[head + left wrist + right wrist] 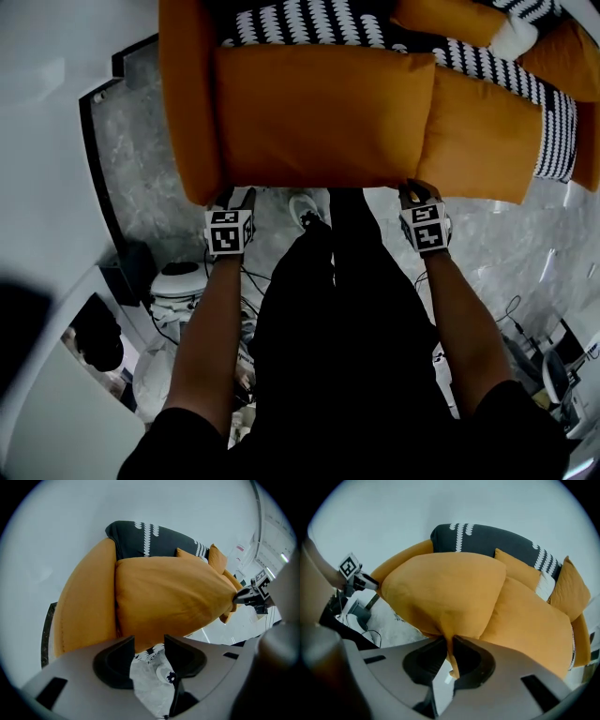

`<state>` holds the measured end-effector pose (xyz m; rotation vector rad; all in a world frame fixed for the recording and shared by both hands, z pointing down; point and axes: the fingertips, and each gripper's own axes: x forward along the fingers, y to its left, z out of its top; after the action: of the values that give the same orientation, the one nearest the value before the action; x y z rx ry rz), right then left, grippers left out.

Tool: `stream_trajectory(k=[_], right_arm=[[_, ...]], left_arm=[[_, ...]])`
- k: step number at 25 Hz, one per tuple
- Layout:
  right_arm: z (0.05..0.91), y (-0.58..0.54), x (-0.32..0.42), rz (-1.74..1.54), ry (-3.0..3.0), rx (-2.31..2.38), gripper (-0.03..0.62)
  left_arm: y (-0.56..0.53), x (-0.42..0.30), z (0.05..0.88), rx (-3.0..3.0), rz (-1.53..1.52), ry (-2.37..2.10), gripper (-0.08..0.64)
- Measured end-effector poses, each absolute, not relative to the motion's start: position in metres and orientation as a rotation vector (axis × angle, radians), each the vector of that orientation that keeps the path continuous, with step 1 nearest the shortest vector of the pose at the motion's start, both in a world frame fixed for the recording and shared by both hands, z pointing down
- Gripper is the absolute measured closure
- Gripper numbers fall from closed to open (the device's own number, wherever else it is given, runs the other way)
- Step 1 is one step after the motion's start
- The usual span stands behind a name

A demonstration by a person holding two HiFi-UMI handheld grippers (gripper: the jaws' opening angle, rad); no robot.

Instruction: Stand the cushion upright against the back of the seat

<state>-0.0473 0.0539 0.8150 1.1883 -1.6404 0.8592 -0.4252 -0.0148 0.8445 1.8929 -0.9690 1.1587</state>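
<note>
Cushion, large and orange, is seen lying flat on the seat of an orange sofa, with its front edge at the seat's front, nearest the person. A fold of fabric at the right end of that front edge is pinched by the right gripper, whose fingers are drawn narrow on the cloth. At the left front corner the left gripper is held just below the cushion's edge; its fingers are set wide apart and nothing is clamped between them, only floor and a scrap of patterned cloth being seen through the gap. A second orange cushion is laid just beside the first, on its right. A black-and-white patterned throw is draped behind both, along the back of the seat. Grey marbled floor is seen below the sofa, where the person's dark-clothed legs are placed between the two outstretched arms.
</note>
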Motion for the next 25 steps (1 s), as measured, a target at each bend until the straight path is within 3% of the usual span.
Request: stream_trajectory(k=[13,25], right_arm=[[0.713,-0.018,-0.029,1.118,-1.814,1.366,0.541],[0.682,-0.076,-0.001,1.189,-1.879,1.392,0.545]], left_arm=[[-0.022,-0.456,0.818,1.798,1.086,-1.094,0.345],[-0.09,-0.443,0.766,1.891,0.923,-1.206,0.342]])
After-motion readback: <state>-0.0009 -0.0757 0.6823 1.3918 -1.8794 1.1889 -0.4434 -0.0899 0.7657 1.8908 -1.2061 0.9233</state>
